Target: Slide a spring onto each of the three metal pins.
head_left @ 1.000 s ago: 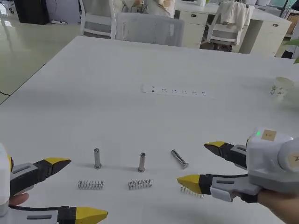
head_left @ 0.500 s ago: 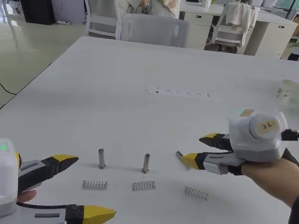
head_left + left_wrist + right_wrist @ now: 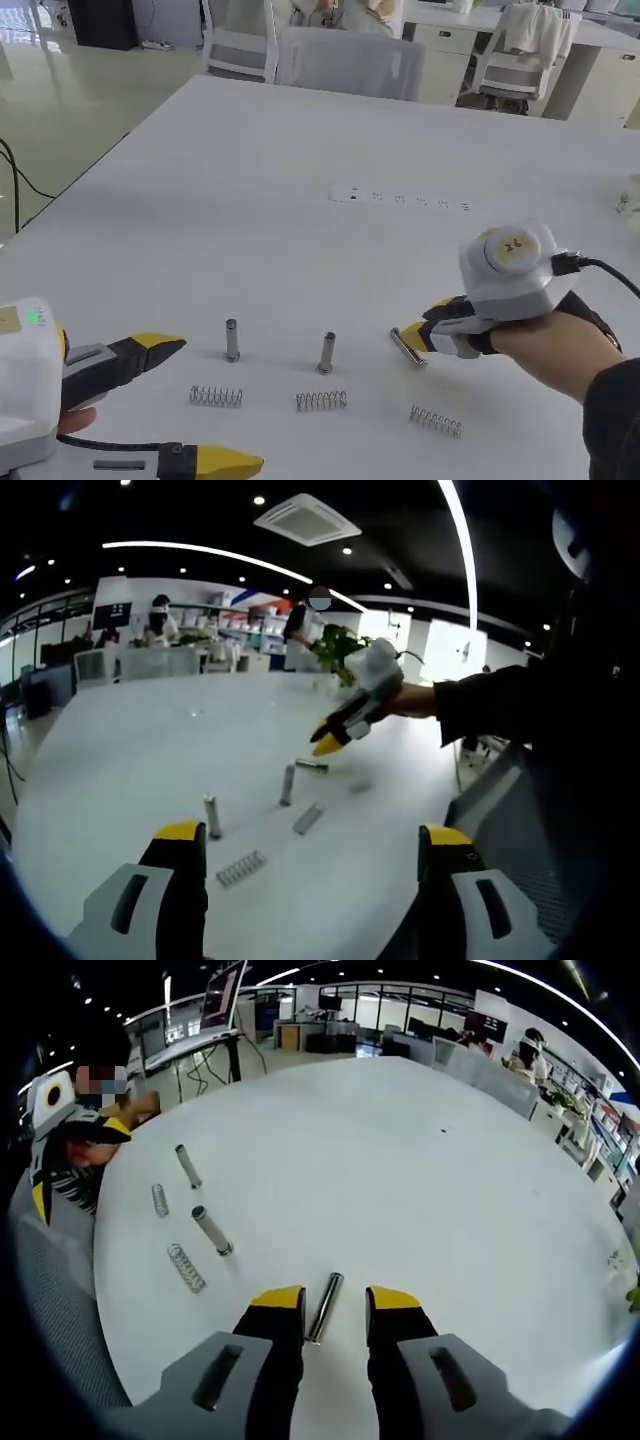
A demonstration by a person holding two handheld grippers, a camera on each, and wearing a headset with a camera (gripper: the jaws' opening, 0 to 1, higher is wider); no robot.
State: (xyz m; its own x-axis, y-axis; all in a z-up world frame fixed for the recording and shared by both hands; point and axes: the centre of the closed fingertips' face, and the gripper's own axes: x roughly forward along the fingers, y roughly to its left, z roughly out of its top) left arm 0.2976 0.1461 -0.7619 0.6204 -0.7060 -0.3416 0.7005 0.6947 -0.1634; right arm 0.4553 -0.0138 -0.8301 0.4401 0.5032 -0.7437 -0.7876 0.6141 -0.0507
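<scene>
Right gripper (image 3: 334,1302) astride the tipped-over metal pin (image 3: 325,1308)

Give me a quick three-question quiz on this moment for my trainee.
1. True or false: all three pins stand upright.
2. How many springs sit on pins? A none, B one, C three.
3. Fill in: the lying pin is between the jaws of the ___ gripper.
Key: 1 false, one lies flat. 2 A, all three lie on the table. 3 the right gripper.
</scene>
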